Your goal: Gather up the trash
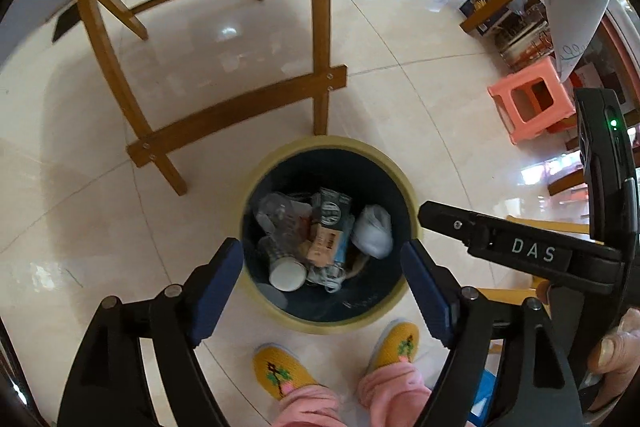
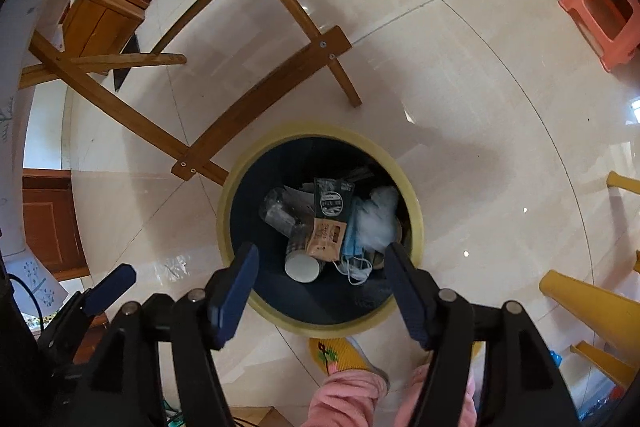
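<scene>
A round trash bin with a yellow rim and dark inside stands upright on the floor. In it lie 1 white paper cup on its side, a crumpled white wad, a dark printed packet, clear plastic and a blue face mask.

Both views are bright with soft daylight. The glossy floor tiles carry white glare patches and faint shadows under the wooden frame. Fisheye distortion bends straight lines, and black vignette rings the corners. White tissue in the bin looks motion-blurred.
</scene>
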`<state>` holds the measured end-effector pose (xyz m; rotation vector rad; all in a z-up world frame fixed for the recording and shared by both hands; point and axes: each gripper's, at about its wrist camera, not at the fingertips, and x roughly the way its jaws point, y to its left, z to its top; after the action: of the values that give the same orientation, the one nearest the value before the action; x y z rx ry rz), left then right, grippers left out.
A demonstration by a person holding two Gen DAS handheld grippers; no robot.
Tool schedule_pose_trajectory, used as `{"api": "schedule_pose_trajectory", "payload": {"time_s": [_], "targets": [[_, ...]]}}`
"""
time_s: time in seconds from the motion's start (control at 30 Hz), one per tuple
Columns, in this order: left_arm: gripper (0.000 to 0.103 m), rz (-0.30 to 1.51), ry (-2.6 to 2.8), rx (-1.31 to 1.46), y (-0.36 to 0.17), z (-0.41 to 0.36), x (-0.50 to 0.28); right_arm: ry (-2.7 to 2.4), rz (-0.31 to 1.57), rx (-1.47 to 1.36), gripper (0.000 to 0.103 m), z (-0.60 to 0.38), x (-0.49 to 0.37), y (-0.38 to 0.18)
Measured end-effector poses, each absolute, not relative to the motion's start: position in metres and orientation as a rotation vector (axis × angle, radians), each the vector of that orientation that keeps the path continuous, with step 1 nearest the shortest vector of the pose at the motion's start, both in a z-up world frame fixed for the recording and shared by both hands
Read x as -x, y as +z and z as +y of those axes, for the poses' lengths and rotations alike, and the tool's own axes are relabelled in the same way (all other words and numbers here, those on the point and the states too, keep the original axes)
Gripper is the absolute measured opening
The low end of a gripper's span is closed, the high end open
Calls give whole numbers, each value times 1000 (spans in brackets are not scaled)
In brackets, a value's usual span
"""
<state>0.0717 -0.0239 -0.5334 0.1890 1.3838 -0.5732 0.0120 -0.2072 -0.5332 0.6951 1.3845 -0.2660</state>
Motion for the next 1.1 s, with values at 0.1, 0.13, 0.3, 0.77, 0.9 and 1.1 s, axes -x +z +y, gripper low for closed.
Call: {"api": "schedule_pose_trajectory", "payload": {"time_s": [0.1,0.13,0.3,0.77,0.9,1.1], "targets": [[82,1348,-533,-219,-527,-19,-70,-260,1375,-672,66,-205,-13,-531],[82,1338,-517,-219,-523,-17,-68,-256,1372,-666,66,-204,-13,-529],[82,1328,-463,-187,-502,-8,-64,-231,1354,-646,66,-202,-7,-515],[82,1254,-327,-104,-367,10,-40,-158,1330,-580,66,-191,8,-408],[82,1247,-291,-67,-322,18,-37,-122,1308,-539,66,-187,11,-358],[82,1223,-261,-36,-246,27,-24,-64,1253,-493,66,-184,20,-273]]}}
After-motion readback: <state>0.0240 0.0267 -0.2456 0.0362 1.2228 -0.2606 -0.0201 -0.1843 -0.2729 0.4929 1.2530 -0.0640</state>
